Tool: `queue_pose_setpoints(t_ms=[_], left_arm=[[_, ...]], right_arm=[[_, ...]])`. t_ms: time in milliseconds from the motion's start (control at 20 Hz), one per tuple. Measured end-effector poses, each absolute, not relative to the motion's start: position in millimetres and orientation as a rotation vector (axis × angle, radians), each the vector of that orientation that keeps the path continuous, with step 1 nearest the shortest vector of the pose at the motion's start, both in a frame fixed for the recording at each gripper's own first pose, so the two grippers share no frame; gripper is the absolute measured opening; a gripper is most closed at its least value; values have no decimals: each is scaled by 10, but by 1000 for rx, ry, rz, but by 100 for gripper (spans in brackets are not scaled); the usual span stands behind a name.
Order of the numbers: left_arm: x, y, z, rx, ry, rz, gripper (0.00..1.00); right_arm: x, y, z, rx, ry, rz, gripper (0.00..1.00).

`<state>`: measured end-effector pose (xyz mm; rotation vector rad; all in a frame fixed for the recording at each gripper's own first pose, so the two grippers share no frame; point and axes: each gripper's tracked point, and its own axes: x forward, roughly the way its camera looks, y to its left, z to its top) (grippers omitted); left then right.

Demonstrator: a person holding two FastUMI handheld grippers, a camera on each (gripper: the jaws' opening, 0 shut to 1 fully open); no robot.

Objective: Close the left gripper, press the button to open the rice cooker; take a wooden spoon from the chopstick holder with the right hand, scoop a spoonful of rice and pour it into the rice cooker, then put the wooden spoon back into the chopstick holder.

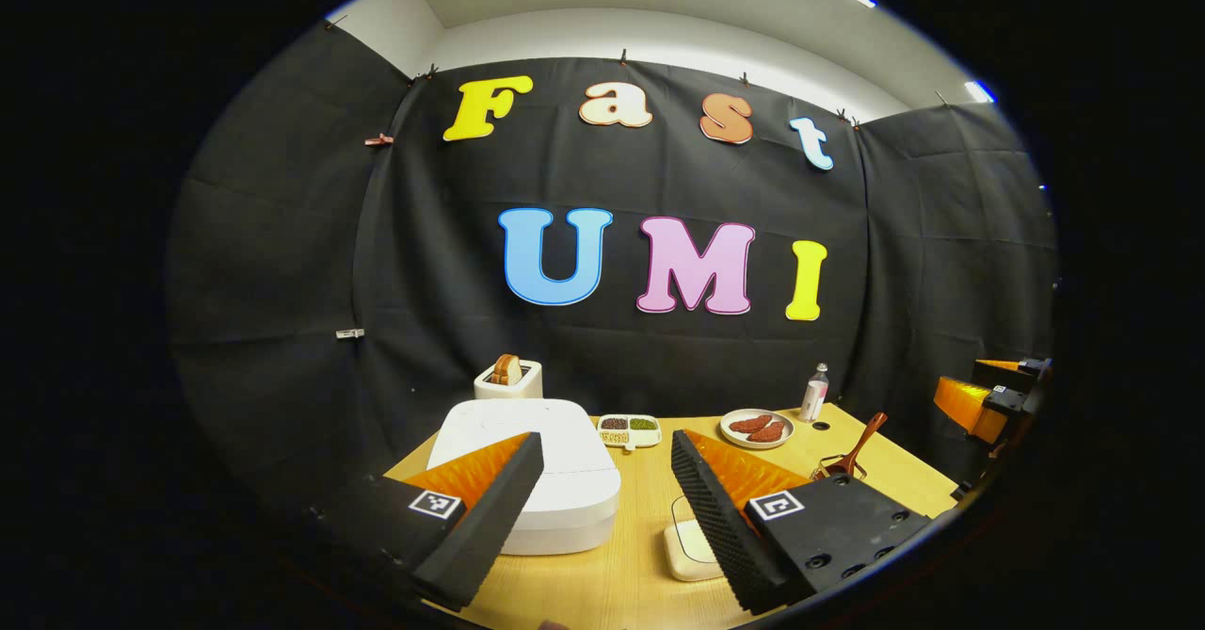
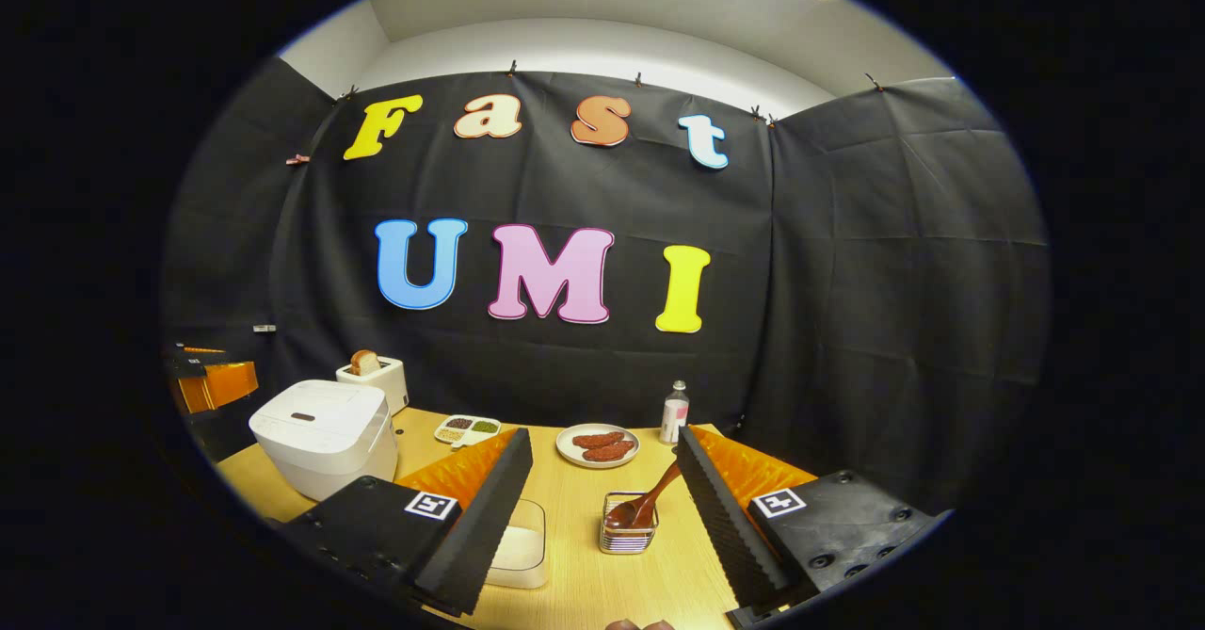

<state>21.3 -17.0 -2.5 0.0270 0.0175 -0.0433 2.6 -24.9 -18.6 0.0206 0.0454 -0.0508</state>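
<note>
The white rice cooker (image 1: pixel 527 479) (image 2: pixel 325 437) stands with its lid down at the table's left. My left gripper (image 1: pixel 607 442) hovers open just in front of it, one finger over the lid's near corner. A wooden spoon (image 2: pixel 650 498) (image 1: pixel 866 437) leans in the small chopstick holder (image 2: pixel 629 528) (image 1: pixel 841 467). My right gripper (image 2: pixel 602 437) is open above the table, and the holder stands between its fingers farther ahead. A clear box of rice (image 2: pixel 522 545) (image 1: pixel 692 545) sits near the front edge. Each gripper also shows at the other view's side: the right gripper (image 1: pixel 988 395), the left gripper (image 2: pixel 212 376).
A toaster (image 1: pixel 508 378) holding bread stands behind the cooker. At the back of the wooden table (image 2: pixel 565 517) are a sectioned dish (image 1: pixel 629 429) of grains, a plate (image 1: pixel 756 428) of sausages and a small bottle (image 1: pixel 815 392). Black cloth walls close in the booth.
</note>
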Motion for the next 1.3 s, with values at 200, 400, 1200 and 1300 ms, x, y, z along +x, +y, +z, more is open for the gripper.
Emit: queue_pose_setpoints(t_ms=[200, 400, 1200, 1300], left_arm=[[243, -251, -15, 26, 17, -63, 95], [268, -303, -38, 25, 21, -71, 95], [688, 111, 115, 84, 25, 36, 52], [805, 189, 51, 61, 54, 41, 28]], right_arm=[[33, -299, -217, 41, 62, -58, 98], [35, -345, -295, 39, 85, -63, 98], [101, -314, -293, 13, 80, -25, 98], [95, -323, -291, 0, 76, -24, 98]])
